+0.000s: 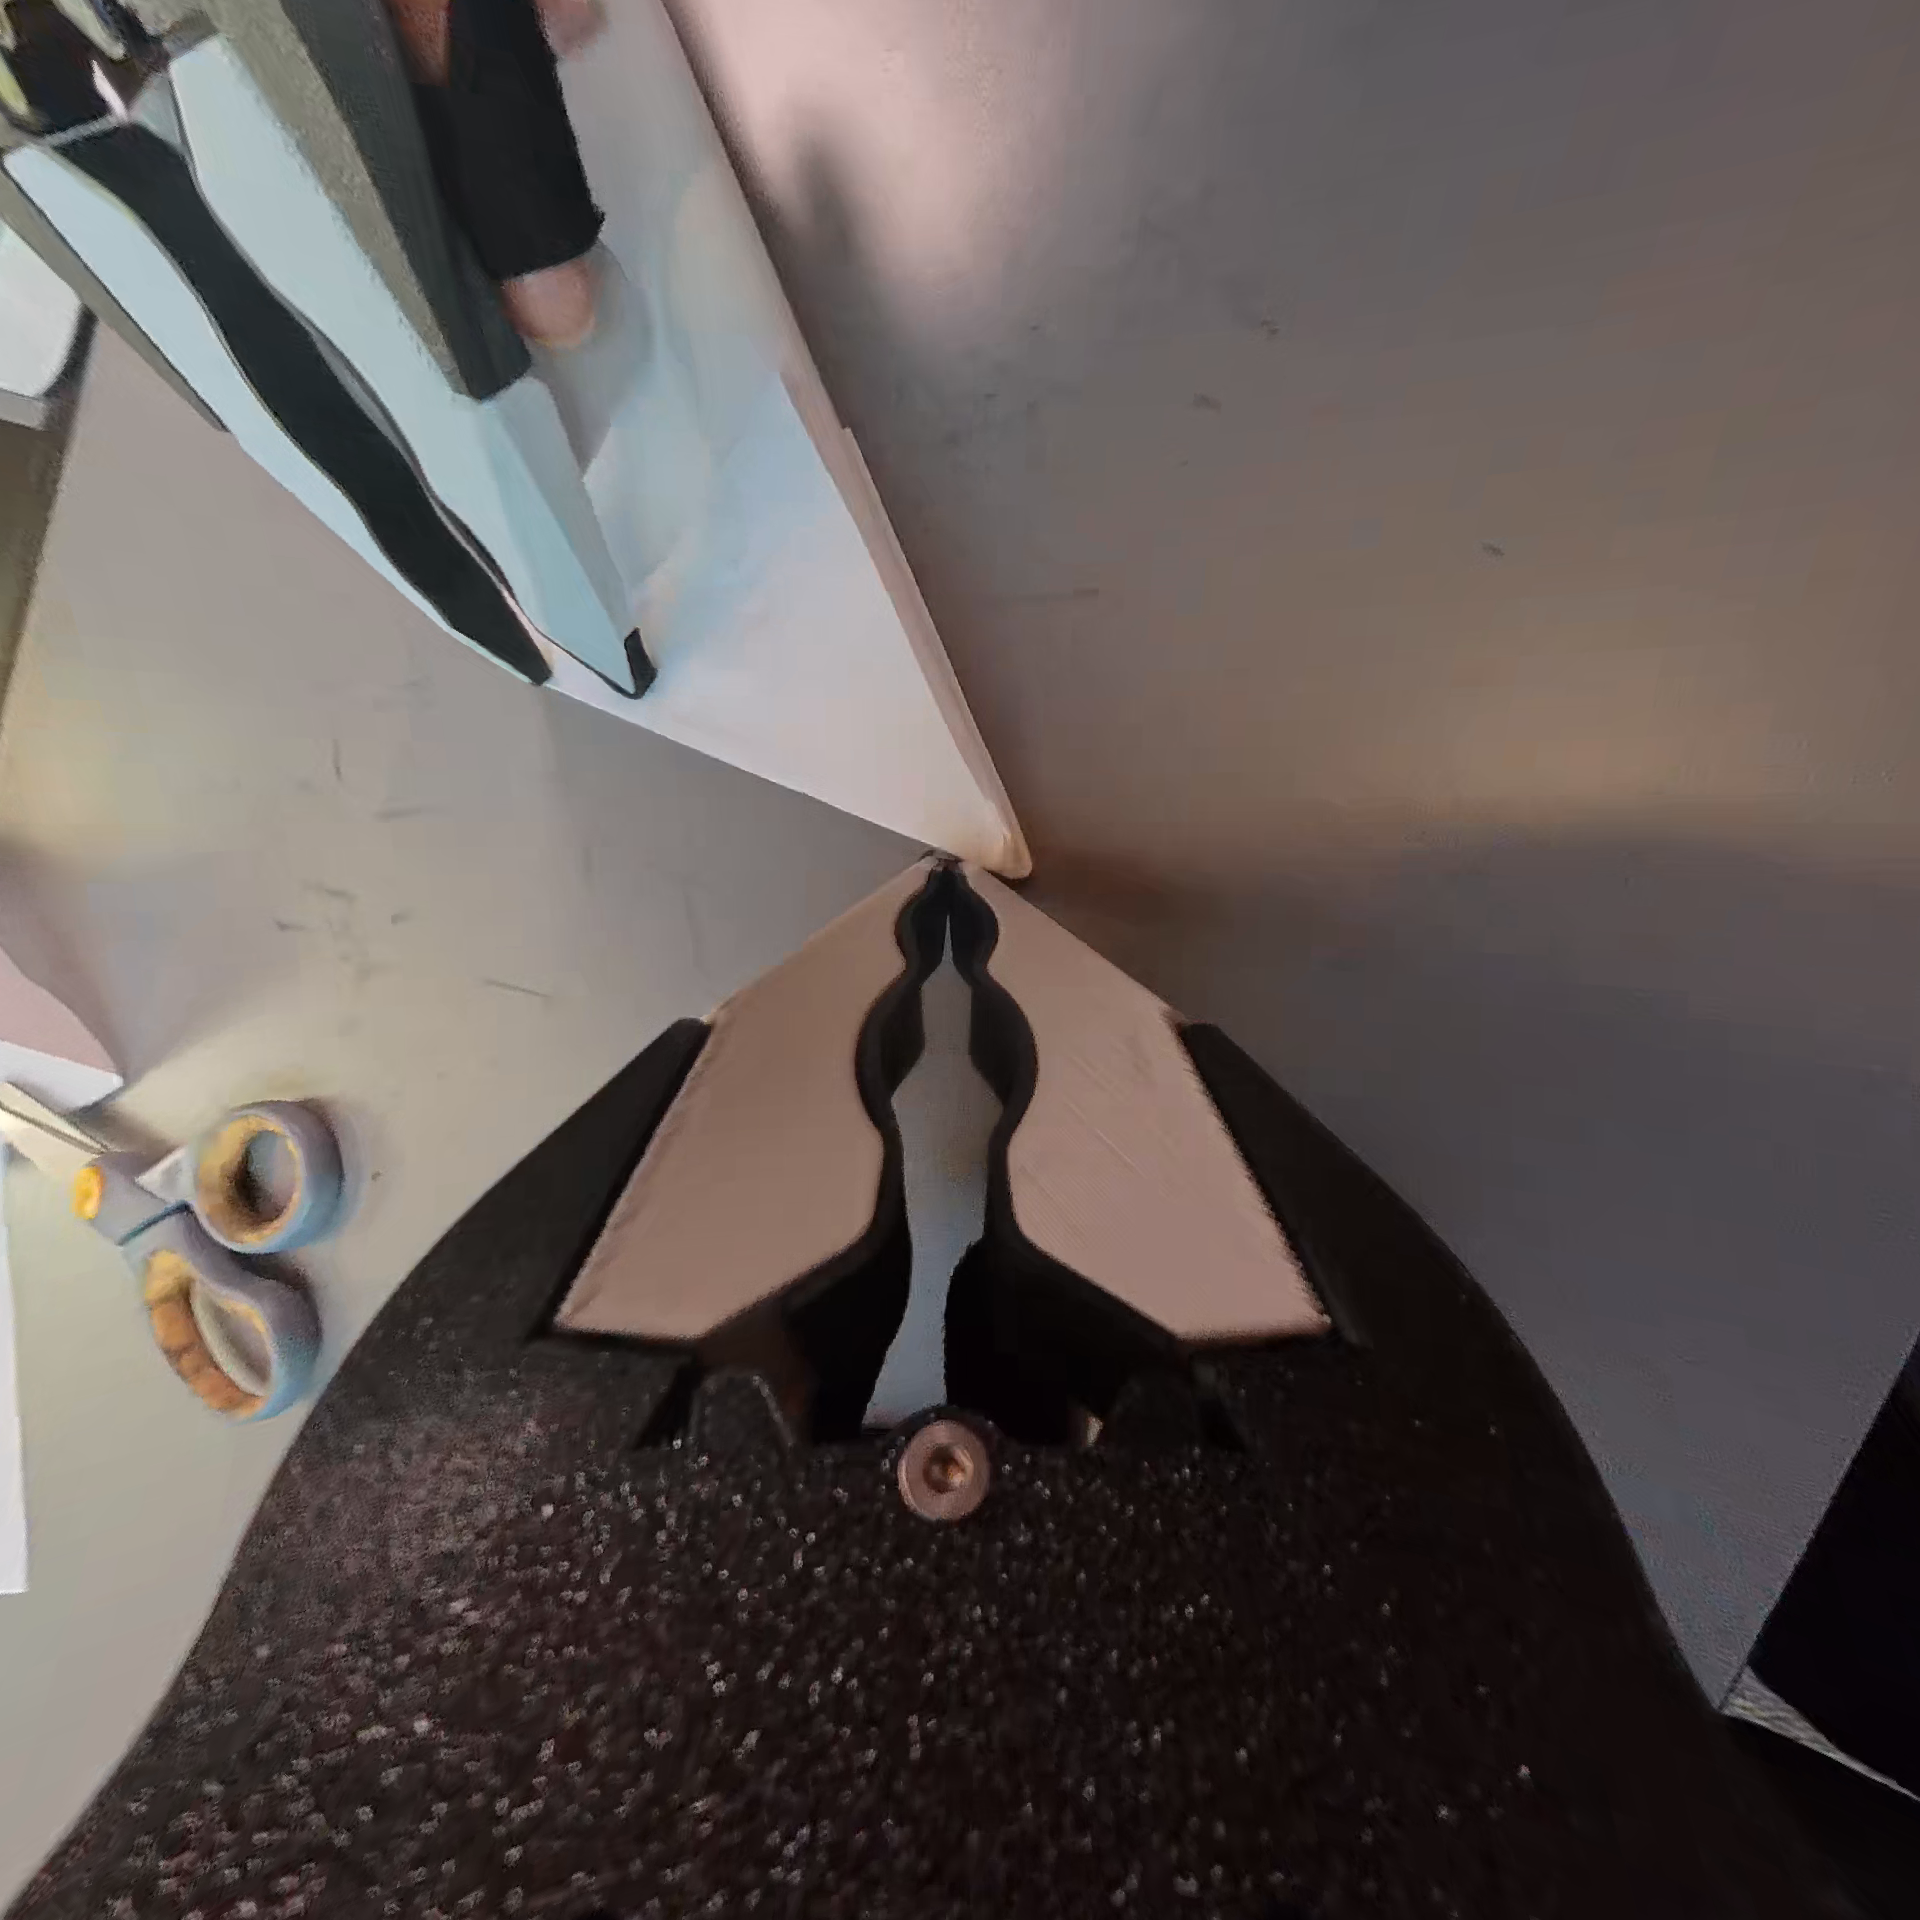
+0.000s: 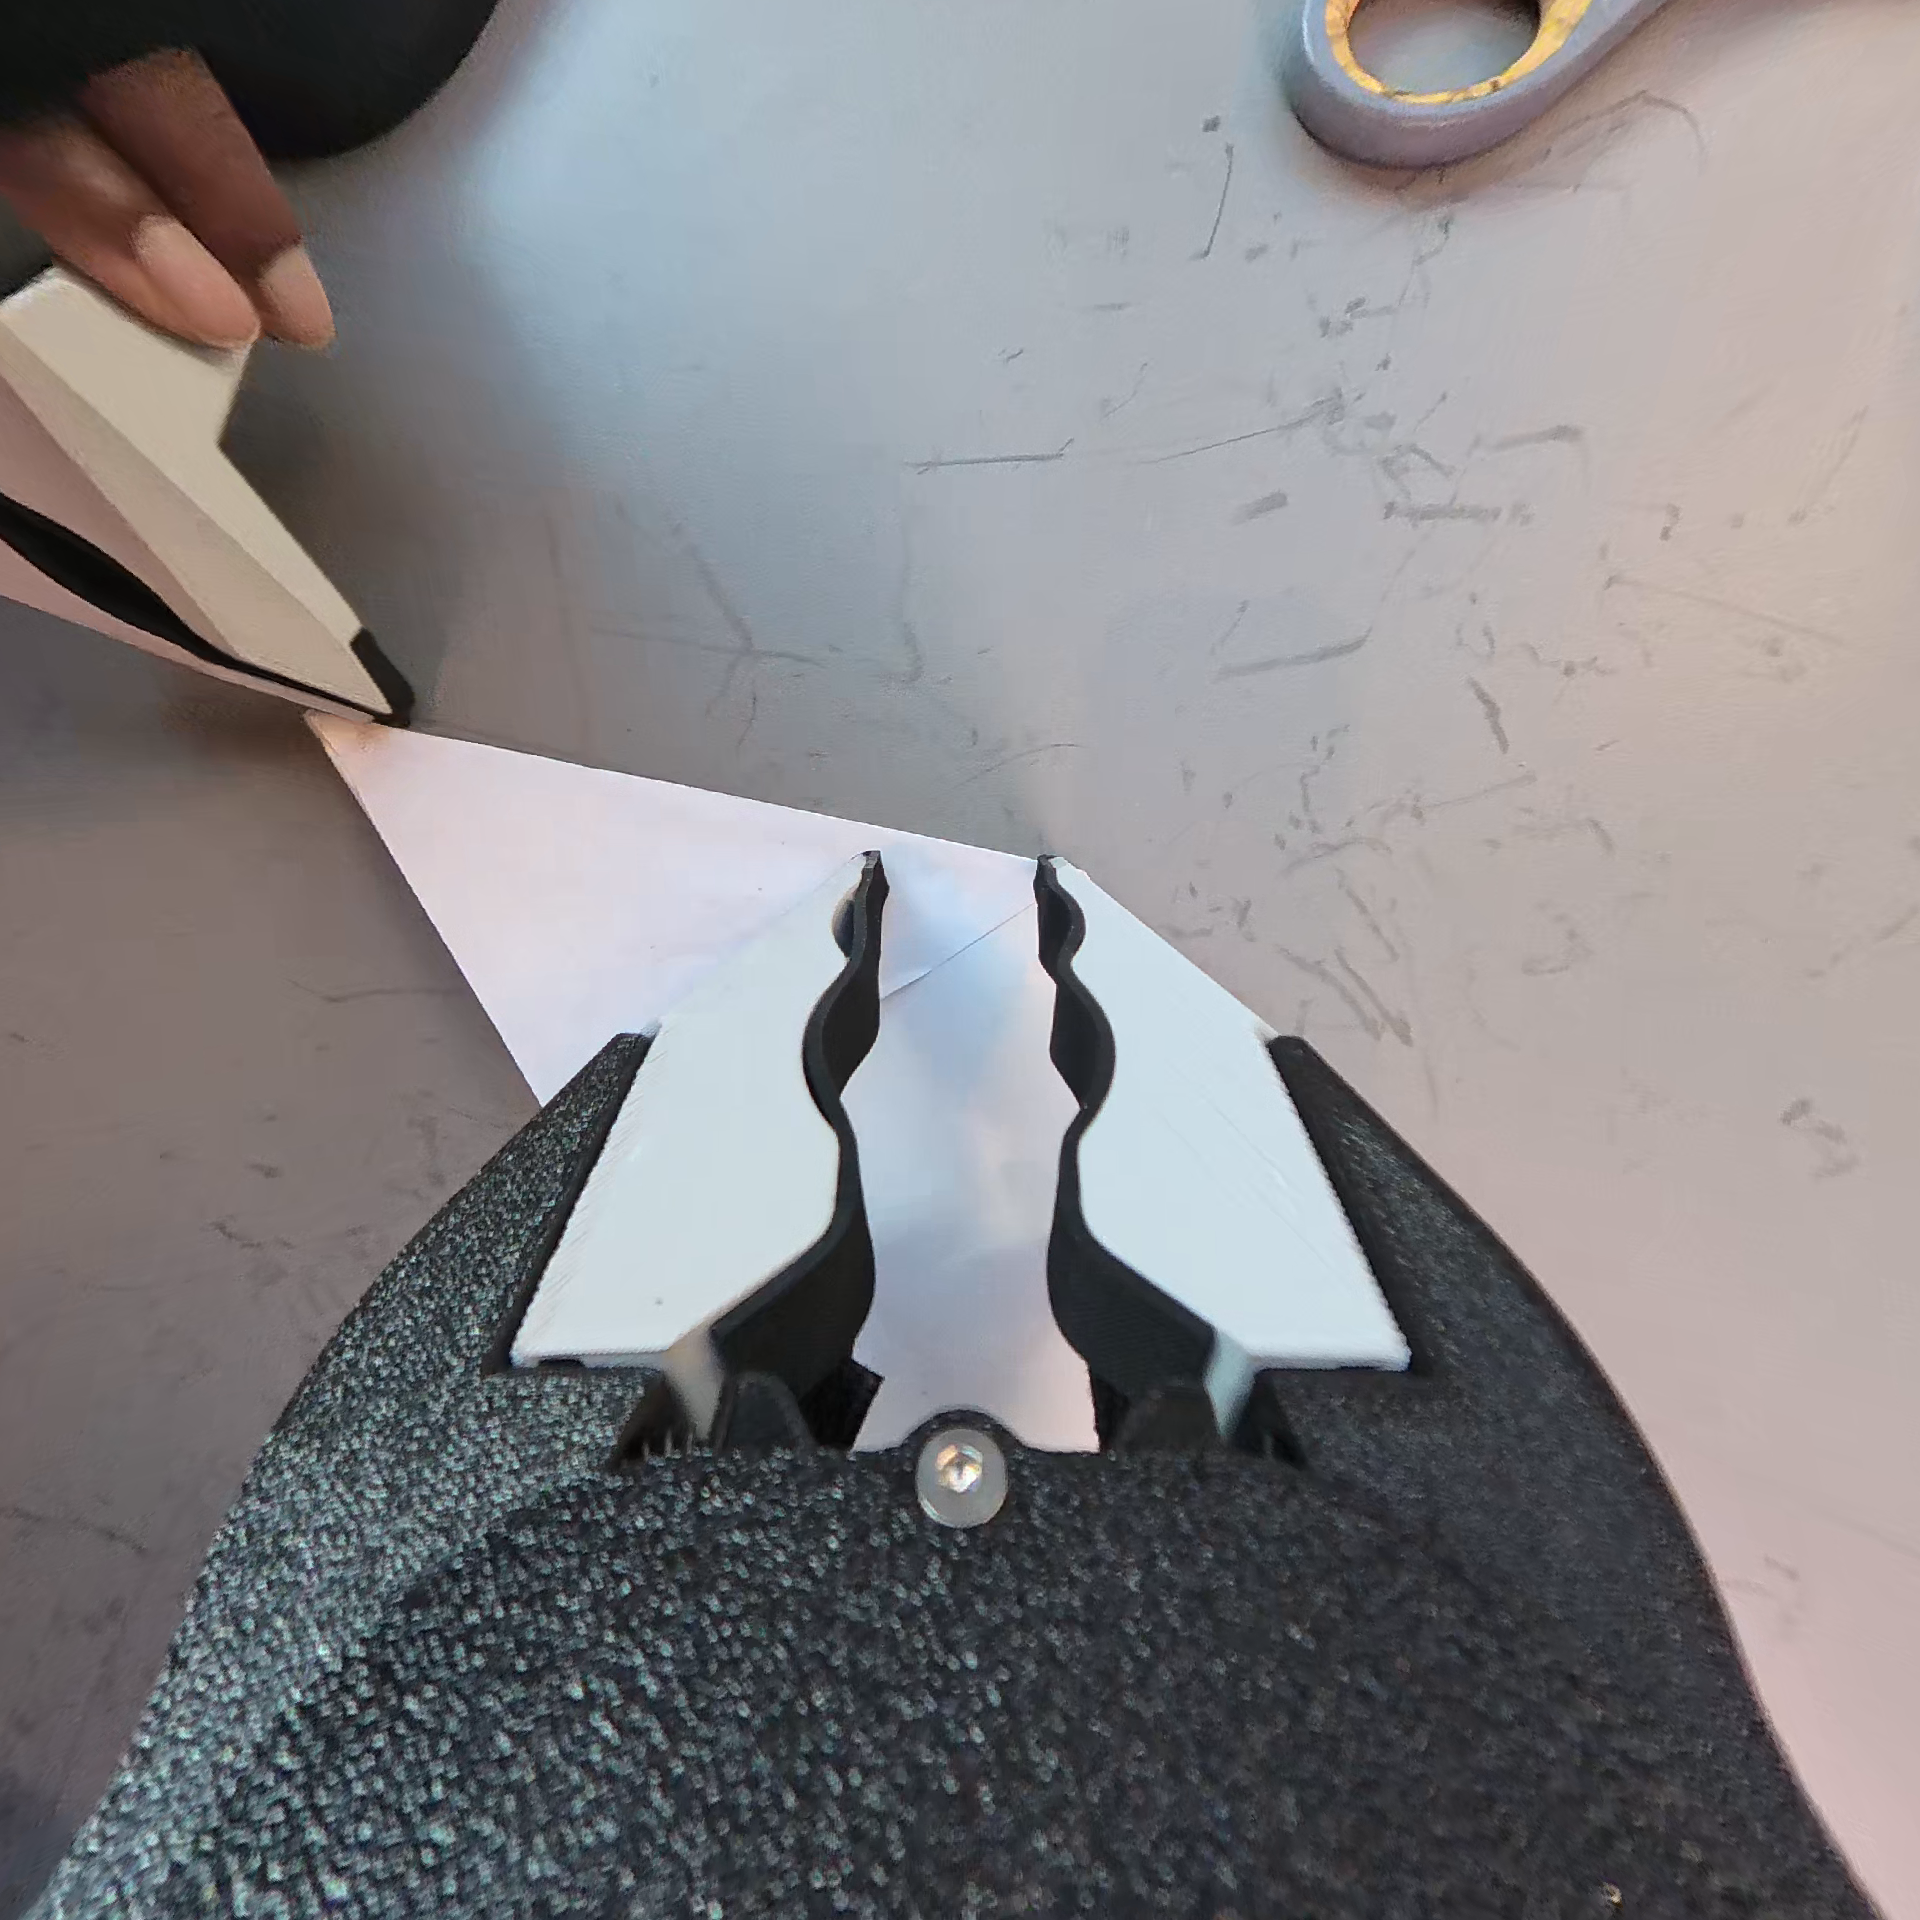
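A folded white paper sheet [image 1: 790, 623] is lying flat on the scuffed grey counter [image 2: 1351, 623], its long taper pointing at the left gripper [image 1: 948, 883], whose fingers are pressing closed just beside the tip (not visibly gripping it). The right gripper [image 2: 956, 868] is hovering over the wider end, fingers parted and empty. Grey-and-yellow scissors [image 1: 239, 1236] are lying well apart.

both tools [image 1: 945, 883] [image 2: 961, 868]: white fingers, wavy black pads, speckled black bodies, silver screw.
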The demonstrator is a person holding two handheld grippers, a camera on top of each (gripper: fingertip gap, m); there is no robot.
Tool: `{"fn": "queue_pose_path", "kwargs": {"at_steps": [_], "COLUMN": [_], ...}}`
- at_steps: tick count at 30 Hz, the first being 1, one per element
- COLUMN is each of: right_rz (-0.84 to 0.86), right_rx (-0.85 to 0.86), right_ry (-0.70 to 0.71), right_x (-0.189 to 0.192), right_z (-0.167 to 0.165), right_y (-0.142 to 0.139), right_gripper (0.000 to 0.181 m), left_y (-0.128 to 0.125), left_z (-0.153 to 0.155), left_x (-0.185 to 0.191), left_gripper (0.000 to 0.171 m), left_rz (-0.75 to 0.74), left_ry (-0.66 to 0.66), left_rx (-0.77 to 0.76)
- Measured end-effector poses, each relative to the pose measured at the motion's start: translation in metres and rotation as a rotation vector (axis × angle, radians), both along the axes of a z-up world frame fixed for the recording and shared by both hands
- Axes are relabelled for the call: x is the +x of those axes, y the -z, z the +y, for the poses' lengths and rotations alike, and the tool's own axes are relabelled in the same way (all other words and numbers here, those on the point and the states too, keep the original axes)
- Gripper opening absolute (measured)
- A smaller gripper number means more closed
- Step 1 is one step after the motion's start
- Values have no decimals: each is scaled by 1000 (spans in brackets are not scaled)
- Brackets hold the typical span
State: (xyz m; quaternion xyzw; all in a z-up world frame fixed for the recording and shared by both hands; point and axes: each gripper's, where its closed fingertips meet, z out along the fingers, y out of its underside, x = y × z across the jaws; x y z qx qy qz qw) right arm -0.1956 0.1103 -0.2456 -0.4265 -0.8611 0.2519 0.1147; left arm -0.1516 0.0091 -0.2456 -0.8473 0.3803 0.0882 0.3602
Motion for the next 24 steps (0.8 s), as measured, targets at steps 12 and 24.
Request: {"fn": "queue_pose_path", "kwargs": {"at_steps": [12, 24], "right_rz": [17, 16], "right_rx": [-5, -13], "right_ry": [14, 19], "right_x": [0, -1], "right_z": [0, 0], "right_y": [0, 0], "right_gripper": [29, 29], "left_y": [-22, 0], "left_z": [14, -2], "left_x": [-10, 2], "left_gripper": [0, 0], "left_rz": [-16, 76], "left_ry": [15, 57], "left_rx": [166, 58]}}
